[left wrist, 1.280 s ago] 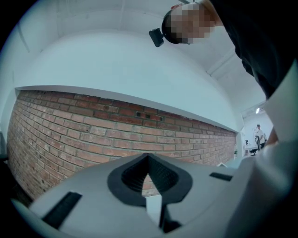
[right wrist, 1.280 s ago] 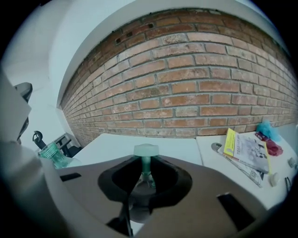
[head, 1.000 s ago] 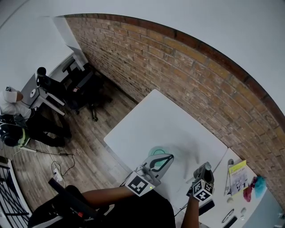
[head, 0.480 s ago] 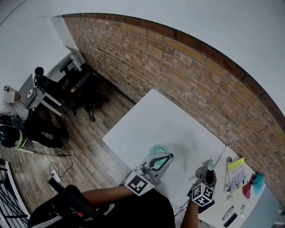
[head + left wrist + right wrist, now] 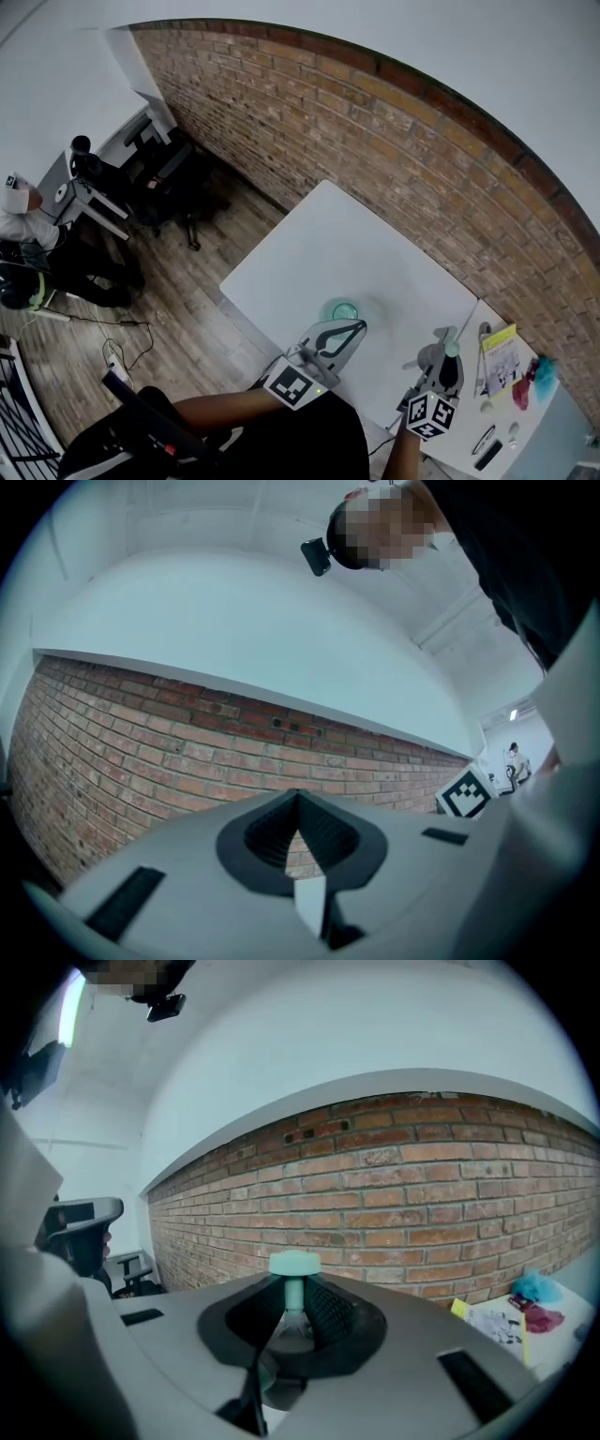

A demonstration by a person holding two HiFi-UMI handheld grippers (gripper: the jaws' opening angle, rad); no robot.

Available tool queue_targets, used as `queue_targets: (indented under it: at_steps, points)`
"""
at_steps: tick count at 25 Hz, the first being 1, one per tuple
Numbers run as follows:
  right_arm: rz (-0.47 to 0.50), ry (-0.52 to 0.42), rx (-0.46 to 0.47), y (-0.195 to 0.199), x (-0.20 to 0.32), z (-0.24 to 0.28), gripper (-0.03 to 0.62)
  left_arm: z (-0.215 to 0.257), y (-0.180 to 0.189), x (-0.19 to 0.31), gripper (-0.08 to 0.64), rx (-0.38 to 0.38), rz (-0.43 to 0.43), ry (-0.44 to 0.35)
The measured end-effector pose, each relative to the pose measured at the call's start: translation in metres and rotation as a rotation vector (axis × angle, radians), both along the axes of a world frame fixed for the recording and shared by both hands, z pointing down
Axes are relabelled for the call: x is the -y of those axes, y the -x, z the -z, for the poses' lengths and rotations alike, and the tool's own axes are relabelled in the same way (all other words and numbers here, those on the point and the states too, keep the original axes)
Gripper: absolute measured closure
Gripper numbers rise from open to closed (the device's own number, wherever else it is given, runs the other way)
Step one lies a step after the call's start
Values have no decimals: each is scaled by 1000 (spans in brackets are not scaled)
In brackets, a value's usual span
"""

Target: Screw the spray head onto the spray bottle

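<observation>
white worktop beside brick wall carries one spray bottle. left gripper: jaws closed, empty. right gripper: jaws clamp one spray head.

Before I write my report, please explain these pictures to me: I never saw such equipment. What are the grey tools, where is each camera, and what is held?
There is no robot here: a person holds a tool in each hand, and each tool ends in two jaws. The wide picture comes from a camera on the person's head, looking down at a white table beside a brick wall. The other two come from cameras riding on the tools, looking along their jaws. The left gripper has its jaws together, with nothing between them. Just beyond its tip a pale green round thing stands on the table, probably the spray bottle. The right gripper grips the spray head in its jaws, green cap upward. The black-and-white cube on each is part of the tool.
</observation>
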State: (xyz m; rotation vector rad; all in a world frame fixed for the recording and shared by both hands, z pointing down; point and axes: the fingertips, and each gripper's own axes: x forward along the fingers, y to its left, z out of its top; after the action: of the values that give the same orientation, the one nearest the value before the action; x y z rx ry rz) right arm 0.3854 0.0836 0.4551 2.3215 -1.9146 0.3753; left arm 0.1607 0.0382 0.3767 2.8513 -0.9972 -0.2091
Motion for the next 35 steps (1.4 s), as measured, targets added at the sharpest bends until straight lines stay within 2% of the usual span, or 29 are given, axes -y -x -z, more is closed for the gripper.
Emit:
queue_targets:
  at_steps: [3,13,17,25,35]
  points:
    - [-39,-6,16,4,-7,7,525,-3,6,-2,561,-3,-6,16]
    - [-86,-33,-49,30,-20,17,525,-16,36,-6,561,9,-42,44]
    - [-92,-56,-54,44,-20,21,525,-20,54,-5,560,17,-30,53]
    - [-21,-85,-57,63,-17,32,525,-17,63,1,561,14,25,28]
    - [65,-87,-48,57,-23,34,525,-17,52,-20,561,34,69,36]
